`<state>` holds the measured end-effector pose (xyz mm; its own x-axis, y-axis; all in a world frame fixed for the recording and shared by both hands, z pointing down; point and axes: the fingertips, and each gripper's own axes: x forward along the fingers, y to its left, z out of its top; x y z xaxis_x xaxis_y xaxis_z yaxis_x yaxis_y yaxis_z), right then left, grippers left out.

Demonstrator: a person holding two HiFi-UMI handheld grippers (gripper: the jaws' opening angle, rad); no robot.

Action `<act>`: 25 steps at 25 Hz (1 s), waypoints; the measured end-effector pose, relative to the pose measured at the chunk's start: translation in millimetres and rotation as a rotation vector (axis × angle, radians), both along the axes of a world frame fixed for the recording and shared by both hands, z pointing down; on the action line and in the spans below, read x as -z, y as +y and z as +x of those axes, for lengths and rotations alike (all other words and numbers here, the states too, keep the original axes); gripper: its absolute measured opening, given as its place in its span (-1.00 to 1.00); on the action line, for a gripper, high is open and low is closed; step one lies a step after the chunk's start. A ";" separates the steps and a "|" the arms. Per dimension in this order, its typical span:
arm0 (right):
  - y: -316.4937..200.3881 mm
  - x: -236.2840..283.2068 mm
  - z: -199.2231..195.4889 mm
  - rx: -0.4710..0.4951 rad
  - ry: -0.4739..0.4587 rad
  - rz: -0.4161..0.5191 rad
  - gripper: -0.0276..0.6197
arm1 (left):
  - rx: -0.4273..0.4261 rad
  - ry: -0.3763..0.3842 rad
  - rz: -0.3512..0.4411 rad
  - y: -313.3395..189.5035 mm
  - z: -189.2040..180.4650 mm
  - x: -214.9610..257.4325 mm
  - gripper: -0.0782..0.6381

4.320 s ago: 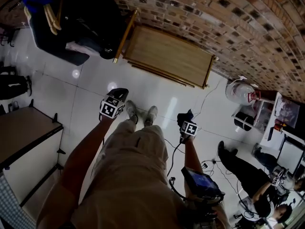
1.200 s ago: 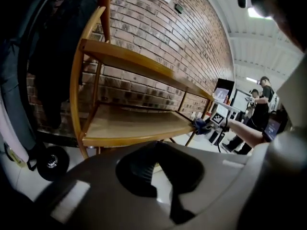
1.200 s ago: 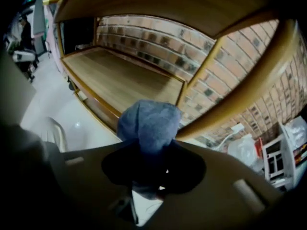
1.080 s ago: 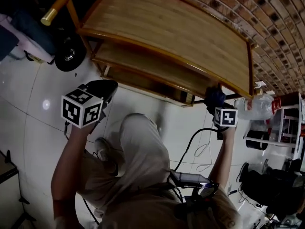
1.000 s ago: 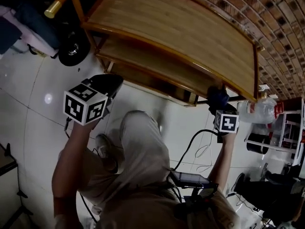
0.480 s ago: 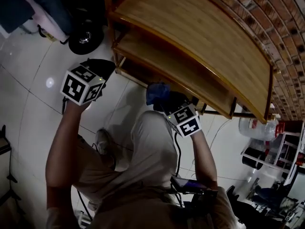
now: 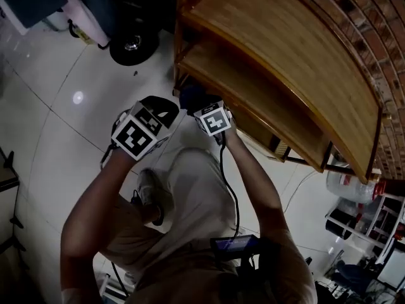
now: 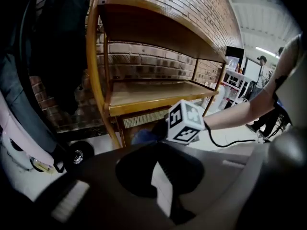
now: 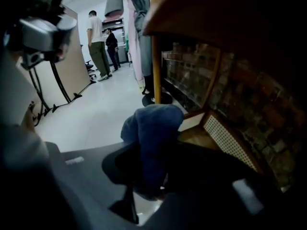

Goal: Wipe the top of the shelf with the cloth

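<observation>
Two hand-held grippers close together in the head view, before the left end of a wooden shelf [image 7: 297,62] standing against a brick wall [image 7: 373,18]. On the left, the left hand-held gripper [image 7: 158,109] over the white floor [image 7: 57,125]; next to it, the right hand-held gripper [image 7: 197,103] with a bunched blue cloth [image 7: 188,95] at its tip. Cloth near the shelf's left front post, lower than the top board, not touching it.

Left gripper view: jaws a little apart, pale floor visible through the gap, nothing between them. Beyond, the marker cube [image 8: 186,121] of the right hand-held gripper, level with the lower board [image 8: 148,97] of the shelf.

Right gripper view: jaws closed on the blue cloth [image 9: 153,128], folded and standing up between them. Behind it a shelf post [image 9: 154,47], to the right a perforated panel [image 9: 228,138], far off on the floor two persons [image 9: 98,37].
</observation>
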<state>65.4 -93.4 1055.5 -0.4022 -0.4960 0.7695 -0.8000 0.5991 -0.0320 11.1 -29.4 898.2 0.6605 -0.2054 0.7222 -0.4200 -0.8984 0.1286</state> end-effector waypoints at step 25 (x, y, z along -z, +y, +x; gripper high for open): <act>98.8 -103.7 192.9 -0.444 0.001 -0.232 -0.54 | -0.127 -0.004 0.081 -12.8 24.2 -9.9 -0.78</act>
<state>258.3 5.4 1159.2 -0.1897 -0.4348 0.8803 -0.9764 0.1774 -0.1228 35.3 -42.2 908.1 0.6821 -0.1778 0.7093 -0.3025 -0.9517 0.0523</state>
